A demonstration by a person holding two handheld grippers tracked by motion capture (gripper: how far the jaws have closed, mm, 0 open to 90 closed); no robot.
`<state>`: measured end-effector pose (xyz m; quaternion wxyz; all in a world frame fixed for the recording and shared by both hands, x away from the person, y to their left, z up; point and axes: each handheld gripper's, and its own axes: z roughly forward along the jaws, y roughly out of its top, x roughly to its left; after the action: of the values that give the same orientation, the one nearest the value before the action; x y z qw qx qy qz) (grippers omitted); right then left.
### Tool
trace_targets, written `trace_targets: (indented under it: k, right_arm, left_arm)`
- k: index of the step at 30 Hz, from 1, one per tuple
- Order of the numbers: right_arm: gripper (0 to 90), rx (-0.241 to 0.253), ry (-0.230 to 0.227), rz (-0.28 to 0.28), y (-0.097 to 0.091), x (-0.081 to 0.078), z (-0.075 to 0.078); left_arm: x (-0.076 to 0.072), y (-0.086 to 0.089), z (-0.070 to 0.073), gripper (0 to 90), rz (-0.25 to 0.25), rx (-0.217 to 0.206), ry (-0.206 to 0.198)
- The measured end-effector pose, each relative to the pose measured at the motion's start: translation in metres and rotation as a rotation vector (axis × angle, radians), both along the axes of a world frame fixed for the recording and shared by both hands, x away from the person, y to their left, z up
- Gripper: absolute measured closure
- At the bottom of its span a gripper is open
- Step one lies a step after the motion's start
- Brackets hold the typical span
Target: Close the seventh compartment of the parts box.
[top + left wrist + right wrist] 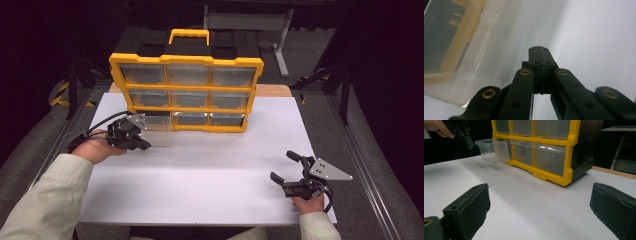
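Organizer point(186, 87): yellow-framed, nine clear drawers, standing upright at the far middle of the white surface point(210, 175), fronts facing the person for reach.
Drawer point(159, 131): bottom-left one, sticking well out of its slot over the surface.
Left gripper point(142, 145): hovering at the drawer's front, jaws pressing together; nothing visible between them.
Right gripper point(284, 170): idling near the front right, well apart, jaws gaping wide, empty.
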<state>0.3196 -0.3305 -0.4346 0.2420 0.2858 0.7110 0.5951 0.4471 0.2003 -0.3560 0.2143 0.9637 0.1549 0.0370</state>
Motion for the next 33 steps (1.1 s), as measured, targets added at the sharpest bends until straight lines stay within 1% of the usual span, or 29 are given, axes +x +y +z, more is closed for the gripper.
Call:
trace_targets:
  k: [3,4,5,10,11,12,13,15,17,19,20,22,23,25,27,28,32,33]
  right_arm:
    - [3.4,0.0,0.001,0.001,0.0,0.0,0.0]
    - [3.4,0.0,0.001,0.001,0.0,0.0,0.0]
    - [3.4,0.0,0.001,0.001,0.0,0.0,0.0]
    - [3.5,0.003,0.001,0.004,0.0,0.0,0.0]
    - [3.5,0.004,0.001,0.005,0.0,0.0,0.0]
    - [3.5,0.004,0.001,0.005,0.0,0.0,0.0]
    - [3.5,0.004,0.001,0.006,0.0,0.0,0.0]
    - [3.6,0.003,0.003,0.005,-0.001,0.0,0.0]
    - [3.7,0.003,0.003,0.005,-0.001,0.0,0.0]
    - [3.7,0.003,0.004,0.006,0.0,0.001,0.0]
    - [3.8,0.004,0.004,0.007,0.0,0.001,0.0]
    - [3.8,0.004,0.005,0.008,-0.001,0.001,0.0]
    - [3.8,0.006,0.005,0.008,-0.001,0.001,-0.001]
    - [3.8,0.008,0.006,0.009,-0.001,0.001,-0.001]
    - [3.9,0.008,0.007,0.009,-0.001,0.001,-0.001]
    - [3.9,0.009,0.008,0.009,-0.001,0.001,-0.001]
    - [4.0,0.011,0.012,0.01,-0.001,0.001,-0.001]
    - [4.0,0.011,0.012,0.011,-0.001,0.001,-0.001]
  left_arm:
    - [0.003,-0.002,-0.004,89.6,0.012,0.009,-0.003]
    - [0.003,-0.003,-0.005,89.6,0.017,0.02,-0.002]
    - [0.004,-0.004,-0.006,89.6,0.015,0.023,-0.006]
    - [0.009,-0.008,-0.01,89.6,0.049,0.039,-0.023]
    - [0.011,-0.009,-0.01,89.6,0.039,0.043,-0.031]
    - [0.011,-0.01,-0.011,89.6,0.044,0.039,-0.026]
    - [0.012,-0.011,-0.011,89.6,0.035,0.044,-0.025]
    - [0.014,-0.013,-0.012,89.6,0.041,0.053,-0.035]
    - [0.015,-0.014,-0.013,89.6,0.051,0.051,-0.034]
    - [0.019,-0.015,-0.015,89.6,0.048,0.058,-0.038]
    - [0.02,-0.015,-0.015,89.6,0.061,0.055,-0.037]
    - [0.024,-0.015,-0.016,89.6,0.062,0.055,-0.045]
    - [0.026,-0.015,-0.016,89.6,0.076,0.053,-0.04]
    - [0.028,-0.014,-0.016,89.6,0.082,0.049,-0.046]
    - [0.032,-0.014,-0.017,89.6,0.095,0.037,-0.043]
    - [0.034,-0.013,-0.017,89.6,0.102,0.043,-0.044]
    - [0.04,-0.013,-0.02,89.6,0.124,0.036,-0.04]
    - [0.043,-0.013,-0.02,89.6,0.119,0.042,-0.047]
